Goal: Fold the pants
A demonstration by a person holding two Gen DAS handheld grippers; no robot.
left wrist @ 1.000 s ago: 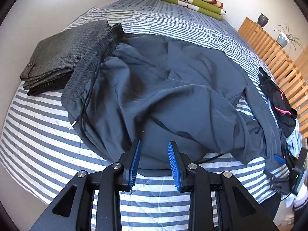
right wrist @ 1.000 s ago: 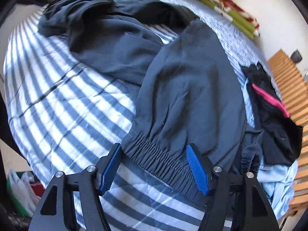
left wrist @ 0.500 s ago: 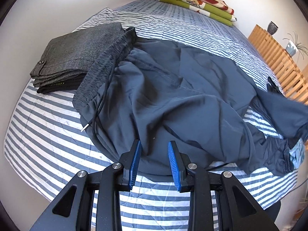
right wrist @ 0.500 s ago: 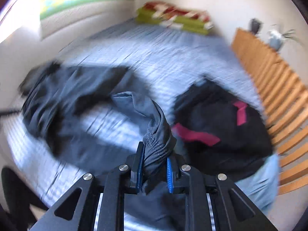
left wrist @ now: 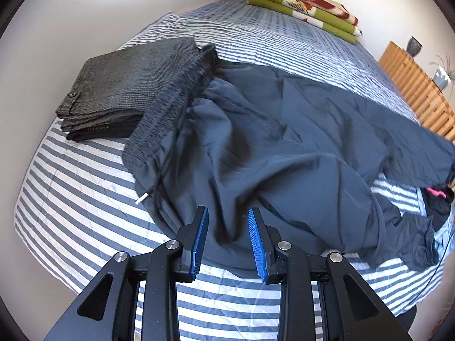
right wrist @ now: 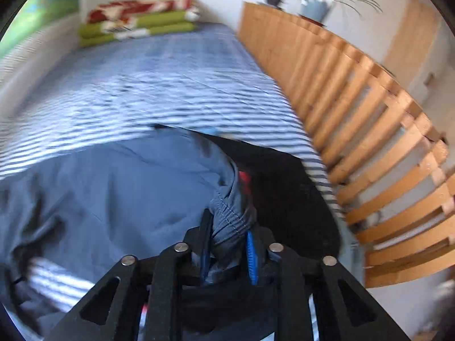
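The right gripper [right wrist: 227, 244] grasps the elastic cuff [right wrist: 230, 216] of the dark blue pants [left wrist: 284, 147], its jaws easing slightly apart while the bunched fabric stays pinched between the 2 blue pads. The left gripper [left wrist: 227, 241] hangs released just above the pants' near edge, nothing between its pads. Beyond it, the pants sprawl across the striped bed [left wrist: 71, 199], their waistband [left wrist: 176, 93] touching a folded grey stack [left wrist: 119, 85] to its upper left.

**Striped bed, pretty loaded up**

The bed [left wrist: 85, 199] has a blue-and-white striped cover. Dark blue pants [left wrist: 270, 147] sprawl across the middle of it. A folded grey pile [left wrist: 128, 85] sits touching their waistband, a green-and-red folded blanket [left wrist: 307, 8] lies well beyond them, and black clothing [right wrist: 287, 196] lies just beside their leg end.
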